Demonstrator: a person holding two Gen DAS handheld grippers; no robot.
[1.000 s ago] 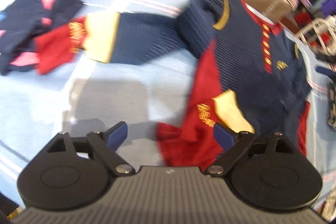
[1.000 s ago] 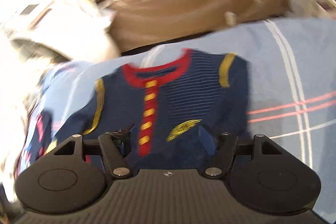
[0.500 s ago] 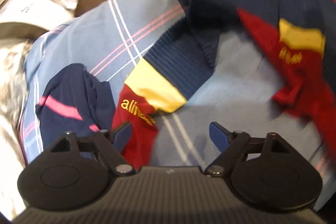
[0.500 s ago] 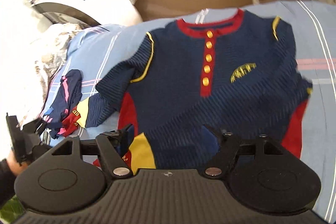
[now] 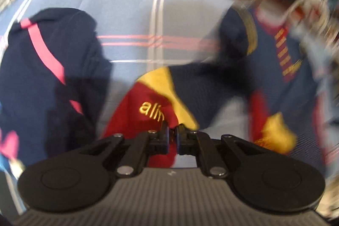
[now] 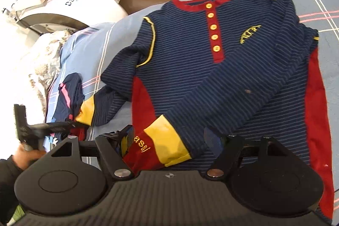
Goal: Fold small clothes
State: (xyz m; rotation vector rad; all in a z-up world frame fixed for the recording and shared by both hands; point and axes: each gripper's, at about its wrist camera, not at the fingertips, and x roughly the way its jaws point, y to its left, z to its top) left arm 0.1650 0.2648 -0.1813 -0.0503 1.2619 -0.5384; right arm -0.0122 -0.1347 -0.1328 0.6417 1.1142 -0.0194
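At the far left a hand (image 6: 25, 154) holds the left gripper (image 5: 172, 130), whose jaws have just been closing and now pinch the red cuff (image 5: 146, 107) of one sleeve. Beside that cuff lies one dark navy garment (image 6: 70, 96) with pink stripes, bunched on the blue checked sheet (image 6: 110, 39). Further right, one navy striped shirt (image 6: 190, 69) is spread flat on the sheet, front up, with five yellow buttons (image 6: 213, 27) down a red placket and two red side panels. Its two sleeves both end in yellow and red cuffs; the second sleeve is folded across the body, its cuff (image 6: 161, 147) lying between the wide-apart jaws of the right gripper (image 6: 171, 141), whose pads press on nothing.
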